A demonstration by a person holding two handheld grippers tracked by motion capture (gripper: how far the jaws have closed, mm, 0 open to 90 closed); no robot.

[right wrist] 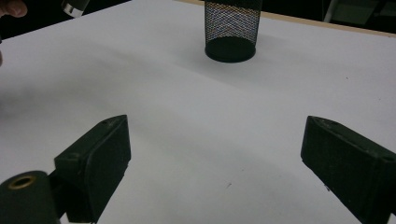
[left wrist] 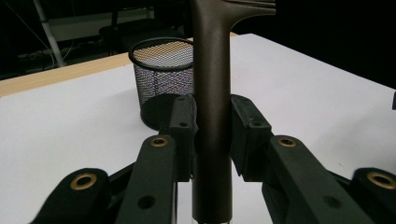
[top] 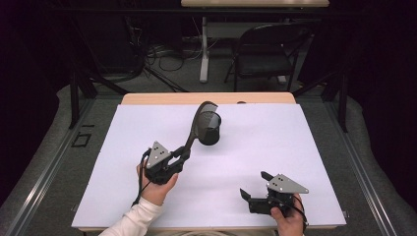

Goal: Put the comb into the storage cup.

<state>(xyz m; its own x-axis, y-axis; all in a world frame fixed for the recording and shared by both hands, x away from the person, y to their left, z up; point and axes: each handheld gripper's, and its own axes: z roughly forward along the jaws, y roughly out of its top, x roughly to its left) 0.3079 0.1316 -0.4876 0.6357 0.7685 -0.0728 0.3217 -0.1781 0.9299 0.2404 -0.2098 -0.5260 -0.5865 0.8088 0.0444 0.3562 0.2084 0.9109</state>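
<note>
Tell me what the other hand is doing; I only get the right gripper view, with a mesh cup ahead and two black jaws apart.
Observer: The left gripper is clamped on the handle of a long dark utensil.
Operator: Is that near the cup?
Observer: Yes, its wide head is up by the rim of the mesh cup.
Operator: Where's my gripper?
Observer: The right gripper is near the near right corner of the white table.

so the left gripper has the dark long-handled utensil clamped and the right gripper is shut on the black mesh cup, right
Not quite. The right gripper holds nothing: its fingers stand wide apart over the bare white table top, well short of the black wire-mesh cylindrical cup, as the right gripper view shows. The rest is right: the left gripper is clamped on the dark long-handled utensil.
</note>
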